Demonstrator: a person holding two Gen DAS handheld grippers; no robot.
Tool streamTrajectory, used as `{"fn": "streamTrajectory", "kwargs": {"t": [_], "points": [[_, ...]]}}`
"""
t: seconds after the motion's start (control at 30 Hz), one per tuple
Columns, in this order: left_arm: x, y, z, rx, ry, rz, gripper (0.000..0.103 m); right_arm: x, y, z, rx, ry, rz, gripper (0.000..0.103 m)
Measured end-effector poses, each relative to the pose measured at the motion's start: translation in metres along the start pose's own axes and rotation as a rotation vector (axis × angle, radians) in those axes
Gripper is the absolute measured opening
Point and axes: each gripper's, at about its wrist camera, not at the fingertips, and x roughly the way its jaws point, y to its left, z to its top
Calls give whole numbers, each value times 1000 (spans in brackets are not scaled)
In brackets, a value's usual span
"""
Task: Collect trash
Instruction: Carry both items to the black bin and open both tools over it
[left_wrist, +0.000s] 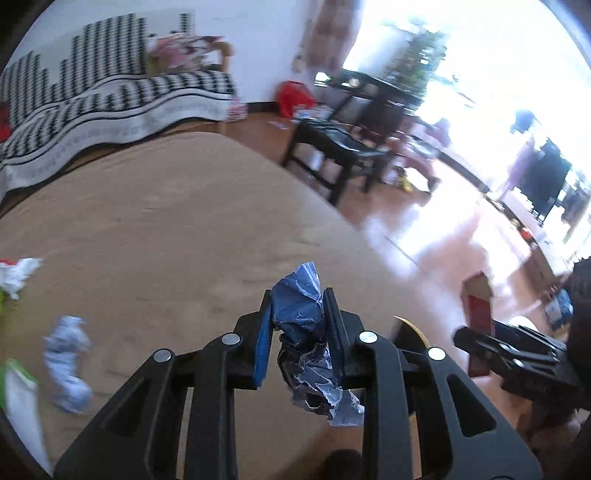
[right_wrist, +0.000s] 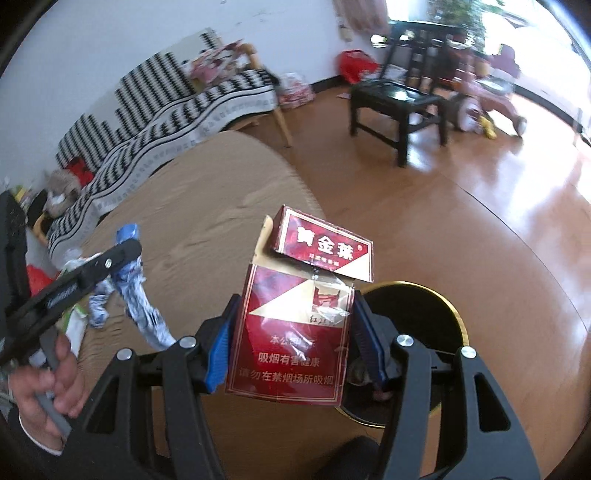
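1. The left gripper is clamped on a crumpled blue wrapper, its pads pressed against both sides near the top so the ragged tail hangs free below; a pinch like that looks meant for carrying, not sorting.
2. The right gripper holds a red cigarette pack upright by its two narrow sides, flip lid hanging open at twelve o'clock. Gripping the sides keeps the crushable faces from folding in, I'd guess.
3. The black bin with a gold rim sits at about four o'clock from the pack in the right view, mostly behind the right finger. Both loads are near it, so I take this to be the carry toward the drop.
4. More trash is left on the tan table: a crumpled pale blue paper at nine o'clock from the left gripper, and white scraps farther out at ten.
5. The table's curved edge runs from two o'clock down toward the bin; beyond it the wood floor is open.
6. A black stool stands well off at one o'clock, no obstacle.
7. The two grippers are close together, so dropping one load at a time would be wise.
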Motion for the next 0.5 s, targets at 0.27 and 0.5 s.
{"fn": "streamTrajectory", "kwargs": {"t": [0.27, 0.5], "points": [[45, -89, -37, 118, 78, -100, 26, -8, -89, -24, 134, 36, -62, 58], [88, -118, -69, 179, 171, -117, 26, 9, -118, -36, 195, 104, -79, 58]]}}
